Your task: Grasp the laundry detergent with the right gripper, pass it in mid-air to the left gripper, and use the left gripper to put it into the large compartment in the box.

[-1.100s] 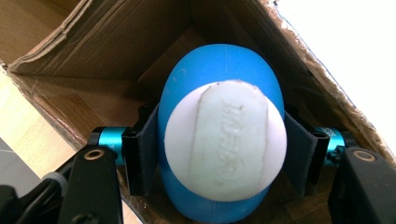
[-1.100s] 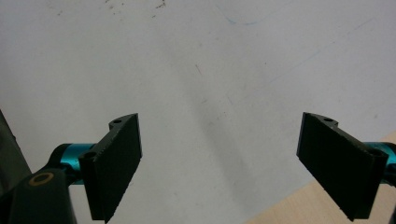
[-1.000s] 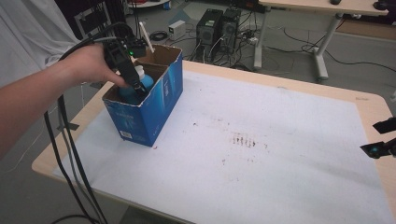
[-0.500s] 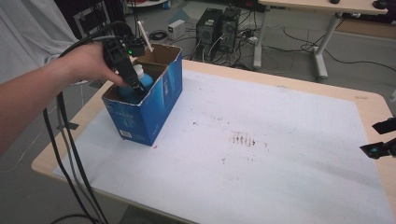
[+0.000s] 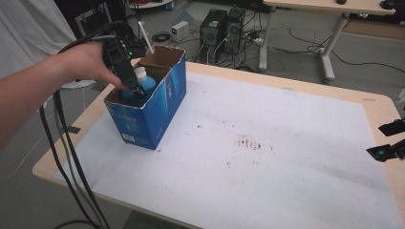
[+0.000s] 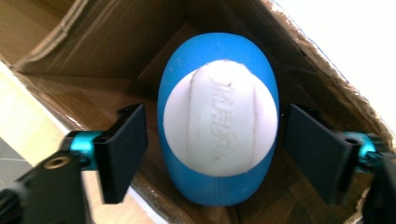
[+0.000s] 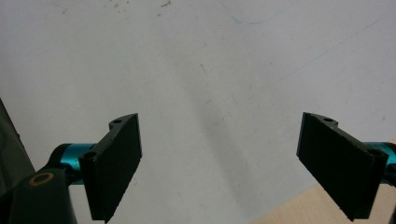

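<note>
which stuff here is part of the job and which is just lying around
In the job:
- blue bottle with white cap, standing in the box
- blue cardboard box
- left gripper, jaws just opened, either side of the bottle, not pressing

Lying about:
- right gripper, open over the white mat
- computer towers on the floor

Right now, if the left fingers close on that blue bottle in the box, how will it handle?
The blue bottle looks smooth and rounded, so it may slip. Its white cap looks rigid. The box walls probably keep it from tipping.
</note>
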Tool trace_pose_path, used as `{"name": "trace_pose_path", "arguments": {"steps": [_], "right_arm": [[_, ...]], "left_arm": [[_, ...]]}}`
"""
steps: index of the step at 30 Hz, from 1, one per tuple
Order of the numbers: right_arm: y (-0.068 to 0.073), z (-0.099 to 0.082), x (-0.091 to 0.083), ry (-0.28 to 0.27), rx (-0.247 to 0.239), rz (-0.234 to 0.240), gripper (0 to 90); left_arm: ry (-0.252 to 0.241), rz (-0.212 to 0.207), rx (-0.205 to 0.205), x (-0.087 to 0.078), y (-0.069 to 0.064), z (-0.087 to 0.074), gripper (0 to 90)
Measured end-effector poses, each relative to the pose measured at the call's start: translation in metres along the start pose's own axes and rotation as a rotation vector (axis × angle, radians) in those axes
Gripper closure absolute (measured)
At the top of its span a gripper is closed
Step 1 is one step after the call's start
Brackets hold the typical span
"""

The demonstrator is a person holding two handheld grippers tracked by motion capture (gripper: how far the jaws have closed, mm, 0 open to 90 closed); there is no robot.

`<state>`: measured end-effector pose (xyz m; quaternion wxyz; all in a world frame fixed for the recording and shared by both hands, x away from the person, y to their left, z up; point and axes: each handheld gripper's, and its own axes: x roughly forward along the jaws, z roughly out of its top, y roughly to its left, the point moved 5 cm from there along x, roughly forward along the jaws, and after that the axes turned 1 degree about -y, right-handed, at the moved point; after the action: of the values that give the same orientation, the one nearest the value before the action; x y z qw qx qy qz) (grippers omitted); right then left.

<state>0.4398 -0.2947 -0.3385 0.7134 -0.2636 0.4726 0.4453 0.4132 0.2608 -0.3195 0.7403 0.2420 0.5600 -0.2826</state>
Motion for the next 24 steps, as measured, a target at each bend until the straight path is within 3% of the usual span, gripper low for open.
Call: {"name": "trace_pose_path", "arguments": {"steps": [3,13,19,24], "right_arm": [[0.0,0.001,0.0,-0.003,-0.003,0.001,13.7],[0.006,0.001,-0.002,-0.016,-0.007,0.006,13.6],[0.015,0.002,-0.003,-0.017,-0.017,-0.001,13.6],[0.021,0.002,-0.004,-0.025,-0.021,-0.005,13.6]], "left_arm": [[0.002,0.005,0.036,-0.006,-0.001,0.001,21.5],[-0.023,0.022,0.098,-0.04,-0.004,0.013,16.6],[-0.055,0.02,0.174,-0.059,-0.02,0.035,16.6],[-0.077,-0.002,0.237,-0.061,-0.039,0.056,16.6]]}}
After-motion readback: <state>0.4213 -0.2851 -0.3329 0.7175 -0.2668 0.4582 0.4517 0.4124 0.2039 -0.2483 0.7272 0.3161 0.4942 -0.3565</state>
